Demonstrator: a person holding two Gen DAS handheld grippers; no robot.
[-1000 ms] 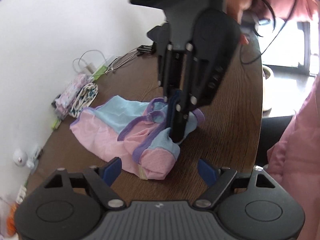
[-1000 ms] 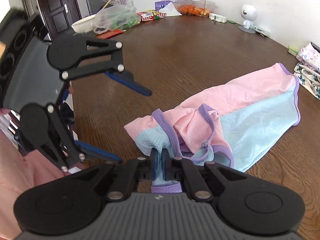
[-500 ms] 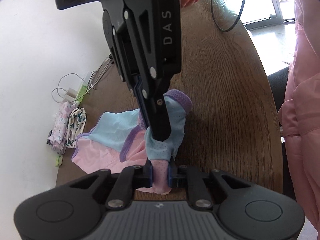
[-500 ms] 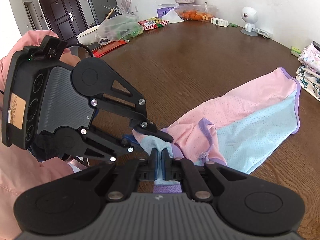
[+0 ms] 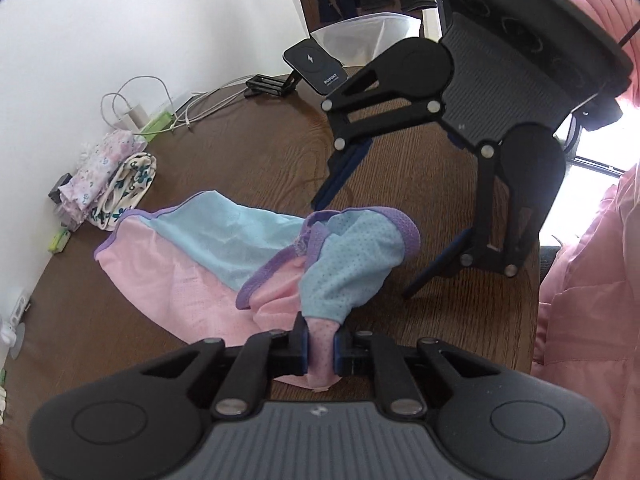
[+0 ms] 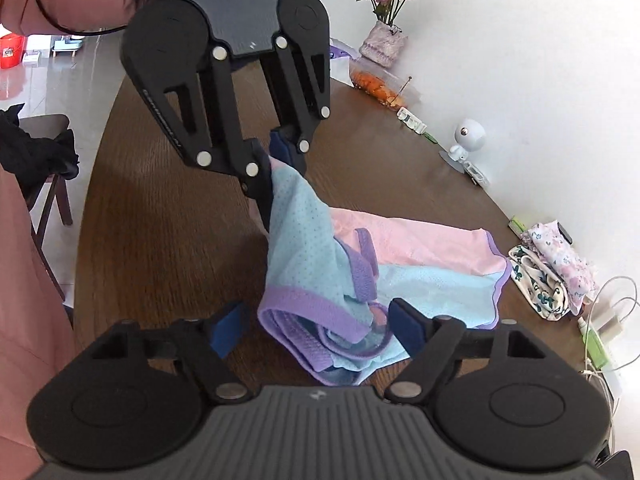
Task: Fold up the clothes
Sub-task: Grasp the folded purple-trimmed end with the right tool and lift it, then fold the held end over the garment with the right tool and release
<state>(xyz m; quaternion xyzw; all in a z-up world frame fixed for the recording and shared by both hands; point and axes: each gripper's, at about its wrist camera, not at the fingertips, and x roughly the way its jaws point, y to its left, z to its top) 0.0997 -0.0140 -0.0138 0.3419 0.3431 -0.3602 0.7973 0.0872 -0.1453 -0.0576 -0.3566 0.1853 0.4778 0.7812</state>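
A pink and light-blue mesh garment with purple trim (image 5: 224, 248) lies crumpled on the brown wooden table (image 5: 260, 152); it also shows in the right wrist view (image 6: 400, 268). My left gripper (image 5: 320, 346) is shut on a pink corner of it and lifts that corner; it also shows in the right wrist view (image 6: 280, 164). My right gripper (image 6: 316, 326) is open, its blue pads either side of the purple-trimmed edge, holding nothing. In the left wrist view the right gripper (image 5: 368, 236) hangs open beyond the garment.
Folded floral clothes (image 5: 112, 184) are stacked at the table's wall edge, also in the right wrist view (image 6: 548, 268). White cables and a charger (image 5: 136, 112), a phone stand (image 5: 314, 66), a small white robot toy (image 6: 466, 140) and a flower vase (image 6: 384, 42) stand along the wall.
My right gripper has let go of the garment, opened and drawn back. My left gripper, open a second ago, closed on the pink corner and still holds it.
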